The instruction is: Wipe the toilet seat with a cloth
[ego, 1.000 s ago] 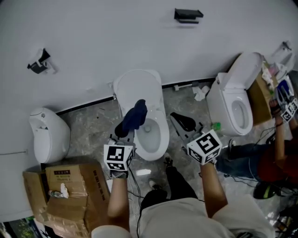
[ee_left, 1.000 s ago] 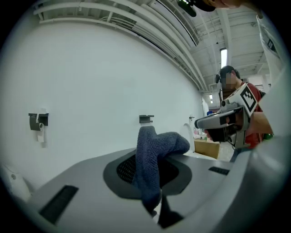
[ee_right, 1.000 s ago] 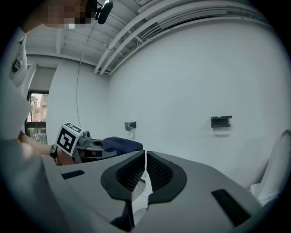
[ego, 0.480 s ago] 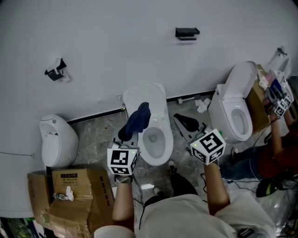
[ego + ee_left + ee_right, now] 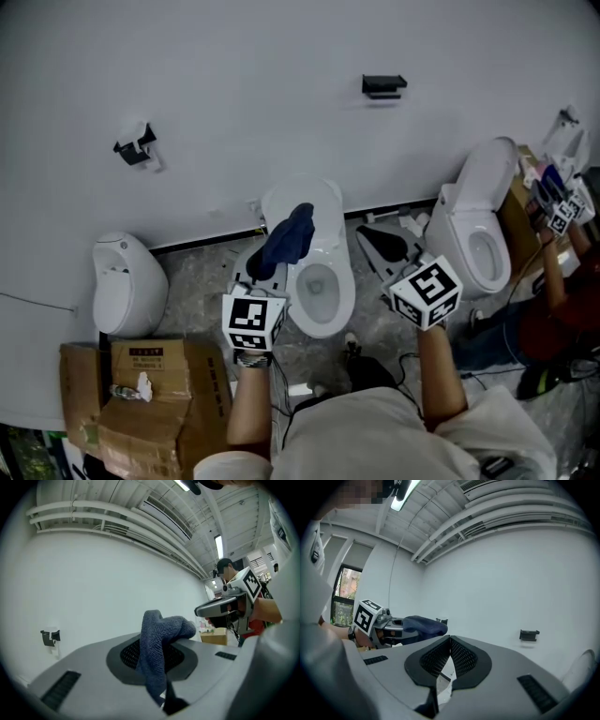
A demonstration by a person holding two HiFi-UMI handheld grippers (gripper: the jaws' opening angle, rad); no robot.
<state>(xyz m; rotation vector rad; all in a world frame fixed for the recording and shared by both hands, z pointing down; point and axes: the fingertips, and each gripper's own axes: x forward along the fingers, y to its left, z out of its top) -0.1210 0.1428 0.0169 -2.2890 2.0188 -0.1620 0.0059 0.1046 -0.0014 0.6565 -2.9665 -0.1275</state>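
The left gripper (image 5: 262,274) is clamped on a dark blue cloth (image 5: 287,240). Only a fold sits between its pads; the rest flops over the tip and hangs off to one side. The right gripper (image 5: 375,241) is closed on nothing, its pads nearly meeting. Both point level at the wall and are held above the toilet, so the cloth is well clear of the seat (image 5: 345,292), which lies below and just ahead of the left gripper, between the two tools

Likely trouble from here:
- The pinch on the cloth looks small. Drag from rubbing on the seat could pull the fold out of the pads and leave the cloth behind
- The loose end hangs lower than the jaws. If it comes down over the opening rather than the rim, it may dip into the bowl and get wet or soiled
- The cloth is bunched to one side of the tip, so a flat approach may put bare jaw on the seat and scrape it instead of wiping
- The idle right gripper rides close beside the bowl. Lowered in step with the left, it could knock the rim
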